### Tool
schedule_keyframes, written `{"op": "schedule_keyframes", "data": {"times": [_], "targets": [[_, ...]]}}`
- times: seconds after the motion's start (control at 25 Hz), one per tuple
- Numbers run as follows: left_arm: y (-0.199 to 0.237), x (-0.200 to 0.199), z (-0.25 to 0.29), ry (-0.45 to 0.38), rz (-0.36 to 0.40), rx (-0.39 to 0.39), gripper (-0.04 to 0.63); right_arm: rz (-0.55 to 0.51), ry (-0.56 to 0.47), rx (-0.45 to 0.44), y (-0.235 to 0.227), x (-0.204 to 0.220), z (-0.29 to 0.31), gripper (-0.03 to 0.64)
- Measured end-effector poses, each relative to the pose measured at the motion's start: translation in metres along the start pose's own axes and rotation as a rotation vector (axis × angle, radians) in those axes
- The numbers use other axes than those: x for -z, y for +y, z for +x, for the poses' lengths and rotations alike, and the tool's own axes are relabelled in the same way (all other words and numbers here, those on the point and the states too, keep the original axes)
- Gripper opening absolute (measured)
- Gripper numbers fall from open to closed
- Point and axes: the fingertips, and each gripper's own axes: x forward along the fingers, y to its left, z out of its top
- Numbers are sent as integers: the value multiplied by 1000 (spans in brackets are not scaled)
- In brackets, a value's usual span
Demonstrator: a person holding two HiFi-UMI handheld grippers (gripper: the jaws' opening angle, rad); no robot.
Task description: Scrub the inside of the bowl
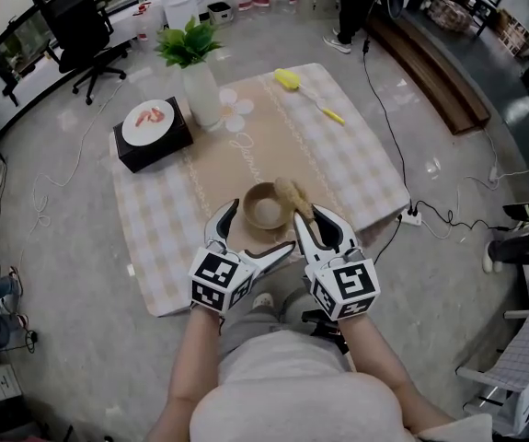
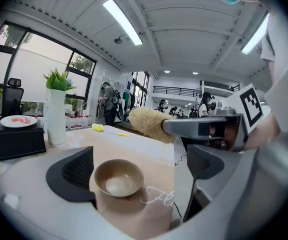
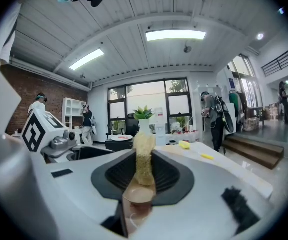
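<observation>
A tan bowl (image 1: 268,208) stands on the checked tablecloth (image 1: 356,159) near the table's front edge, and it looks empty inside (image 2: 119,180). My left gripper (image 1: 246,238) is open just in front of it. Its pads (image 2: 76,171) stand wide on either side, apart from the bowl. My right gripper (image 1: 314,225) is shut on the handle of a scrub brush. The brush's fibrous head (image 1: 291,194) hangs over the bowl's right rim. In the left gripper view that brush head (image 2: 148,123) is above the bowl. In the right gripper view it (image 3: 144,149) sticks out from the shut jaws.
A white vase with a green plant (image 1: 200,86) and a black box bearing a white plate (image 1: 154,127) stand at the table's far left. A yellow brush (image 1: 293,80) lies at the far edge. An office chair (image 1: 80,26), floor cables and a power strip (image 1: 412,215) surround the table.
</observation>
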Motion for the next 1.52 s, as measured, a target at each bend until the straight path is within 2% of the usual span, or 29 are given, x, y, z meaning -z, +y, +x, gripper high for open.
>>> {"op": "schedule_keyframes", "data": {"times": [0.28, 0.48, 0.72, 0.96, 1.28, 1.52], "targets": [[11, 20, 11, 51, 35, -8, 586, 20, 9, 16, -12, 8, 4, 92], [22, 38, 23, 94, 26, -20, 583, 21, 24, 2, -20, 13, 10, 92], [30, 58, 36, 174, 55, -30, 571, 26, 26, -11, -32, 14, 22, 92], [39, 75, 44, 223, 71, -43, 527, 18, 32, -29, -32, 16, 30, 92], [48, 89, 52, 269, 65, -50, 498, 18, 39, -30, -33, 16, 39, 92], [49, 92, 52, 273, 81, -47, 473, 16, 52, -52, -30, 19, 47, 92]]}}
